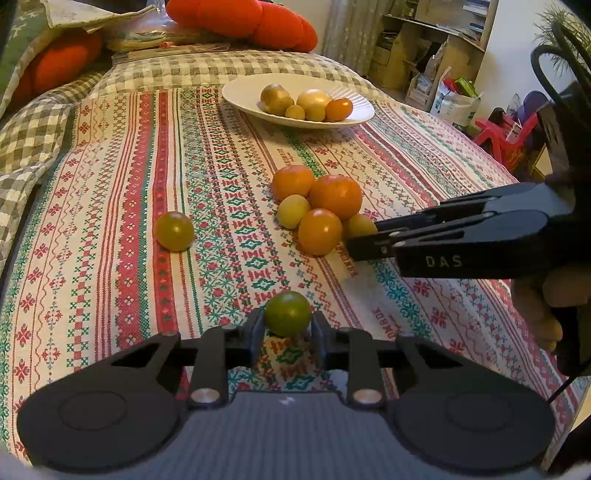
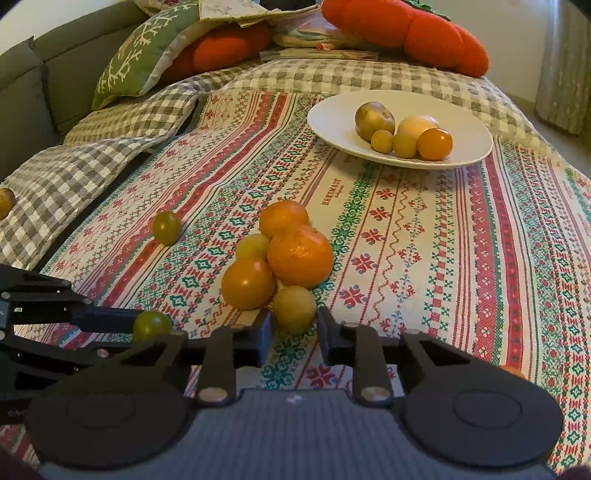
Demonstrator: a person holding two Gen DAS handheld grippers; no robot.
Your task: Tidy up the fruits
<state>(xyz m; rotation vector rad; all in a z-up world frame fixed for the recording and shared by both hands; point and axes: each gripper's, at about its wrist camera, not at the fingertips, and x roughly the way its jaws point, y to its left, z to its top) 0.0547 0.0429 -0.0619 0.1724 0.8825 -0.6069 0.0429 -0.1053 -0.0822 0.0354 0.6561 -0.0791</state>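
My left gripper (image 1: 288, 320) is shut on a small green tomato (image 1: 288, 313) that rests on the patterned cloth. That tomato (image 2: 151, 325) also shows at the left of the right wrist view. My right gripper (image 2: 294, 325) is shut on a yellowish round fruit (image 2: 294, 309) at the near edge of a cluster of two oranges (image 2: 300, 255), an orange tomato (image 2: 247, 282) and a pale fruit (image 2: 253, 246). A white plate (image 1: 236, 92) at the back holds several fruits. Another green tomato (image 1: 174, 231) lies alone to the left.
Red pumpkin-shaped cushions (image 1: 240, 18) and a green pillow (image 2: 147, 48) lie behind the plate on a checked blanket (image 2: 92, 162). A brownish fruit (image 2: 5, 203) sits on the blanket at far left. Shelves and a red plastic chair (image 1: 502, 136) stand beyond the right edge.
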